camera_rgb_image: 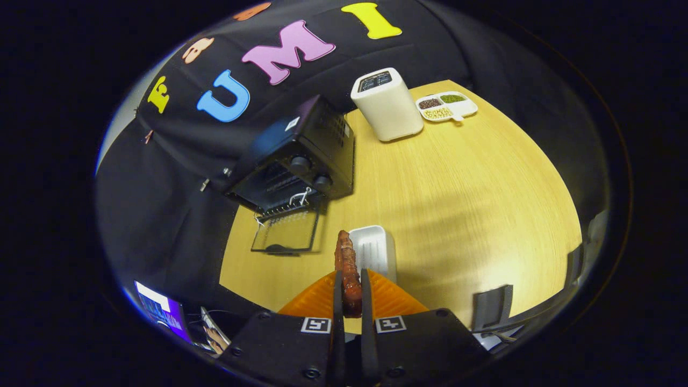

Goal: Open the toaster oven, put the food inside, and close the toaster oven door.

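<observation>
Toaster oven (301, 161) sits upper left of centre, its door (286, 232) dropped flat onto the bench (473, 193). Jaws (349, 293) pinch the reddish food (348, 263) upright above its white tray (373, 250), ready for carrying inside.

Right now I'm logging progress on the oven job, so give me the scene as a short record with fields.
gripper: gripper shut on the sausage, which sticks out ahead of the fingers
oven: black toaster oven beyond the fingers, on the wooden table
oven door: door open, folded down flat in front of the oven
white tray: white tray just ahead of the fingers, nothing on it
other items: white appliance and divided dish at the far side of the table
progress: door opened, food lifted, not yet inside
</observation>
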Tool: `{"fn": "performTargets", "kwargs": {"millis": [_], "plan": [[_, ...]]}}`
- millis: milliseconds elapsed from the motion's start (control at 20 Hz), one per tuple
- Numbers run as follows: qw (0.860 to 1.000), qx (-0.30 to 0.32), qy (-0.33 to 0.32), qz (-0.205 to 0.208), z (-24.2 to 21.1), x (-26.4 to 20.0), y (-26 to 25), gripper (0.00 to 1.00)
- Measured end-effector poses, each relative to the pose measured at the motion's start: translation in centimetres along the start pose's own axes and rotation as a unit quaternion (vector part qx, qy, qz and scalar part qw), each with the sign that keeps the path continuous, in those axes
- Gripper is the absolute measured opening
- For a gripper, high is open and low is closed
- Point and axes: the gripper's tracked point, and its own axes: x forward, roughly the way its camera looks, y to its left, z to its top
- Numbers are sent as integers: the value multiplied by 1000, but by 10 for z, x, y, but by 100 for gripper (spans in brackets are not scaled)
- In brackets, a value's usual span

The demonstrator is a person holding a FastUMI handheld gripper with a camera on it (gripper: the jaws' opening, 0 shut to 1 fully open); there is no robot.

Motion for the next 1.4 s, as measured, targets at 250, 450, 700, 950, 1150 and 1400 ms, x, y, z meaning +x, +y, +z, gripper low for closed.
{"fn": "performTargets", "kwargs": {"millis": [250, 450, 700, 950, 1150, 1400], "plan": [[998, 41, -47, 9, -7, 30, 89, 15], [994, 62, -91, 15, -5, 70, 149, 15], [987, 71, -145, 19, 14, 127, 191, 15], [981, 55, -185, 26, 37, 174, 202, 15], [975, 67, -210, 36, 43, 205, 202, 15], [969, 70, -231, 44, 54, 241, 202, 15]]}}
